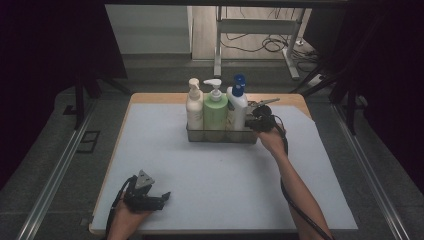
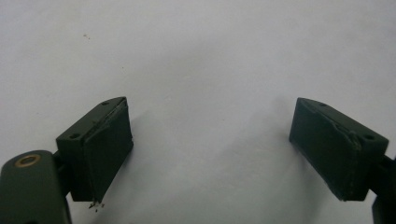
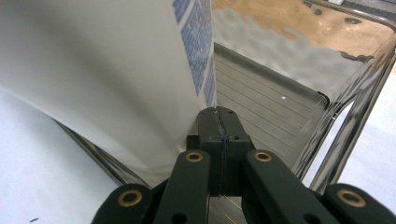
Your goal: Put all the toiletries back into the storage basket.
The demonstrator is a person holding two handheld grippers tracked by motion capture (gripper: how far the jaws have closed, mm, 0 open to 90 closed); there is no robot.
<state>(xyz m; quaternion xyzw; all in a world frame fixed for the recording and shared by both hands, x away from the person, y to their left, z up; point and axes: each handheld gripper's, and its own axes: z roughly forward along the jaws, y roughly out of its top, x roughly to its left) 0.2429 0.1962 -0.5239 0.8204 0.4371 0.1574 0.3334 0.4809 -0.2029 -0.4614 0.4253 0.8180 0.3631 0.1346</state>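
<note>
Standing toward twelve o'clock on the white-topped table (image 1: 200,165), a clear rectangular plastic tray (image 1: 220,135) holds three pump bottles in a row: cream (image 1: 194,109), green (image 1: 215,111), and white with a blue pump (image 1: 237,106). The right gripper (image 1: 251,123) meets the tray's three o'clock end, jaws pressed together beside the white bottle. The left gripper (image 1: 161,198) rests at seven o'clock, jaws spread over bare table.

the high view is dim, dark at both sides, with light falling on the table (image 1: 165,165) from above. the gripper views are brighter but soft; the white bottle (image 3: 102,60) close up looks blurred, perhaps out of focus.
</note>
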